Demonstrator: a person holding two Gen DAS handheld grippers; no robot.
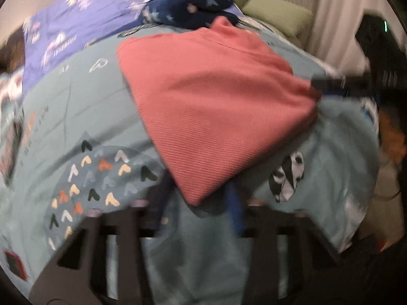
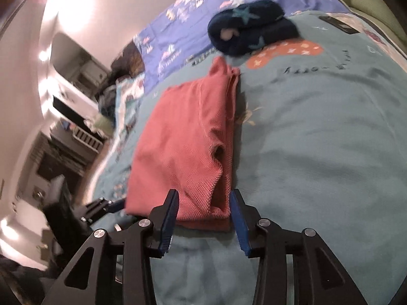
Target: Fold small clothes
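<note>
A coral knit garment [image 2: 185,142] is lying folded into a neat rectangle on a teal printed bedspread [image 2: 318,139], suggesting the fold is nearly finished. The right gripper [image 2: 203,211] is sitting at the garment's near edge with its 2 blue-padded fingers [image 2: 169,216] spread apart, straddling the folded corner without pinching it — probably to square the edge or take a grip. The left gripper [image 1: 198,211] is blurred at another corner; its fingers appear parted, gripping nothing. A dark blue star-patterned garment [image 2: 244,28] is waiting beyond — likely the next piece.
</note>
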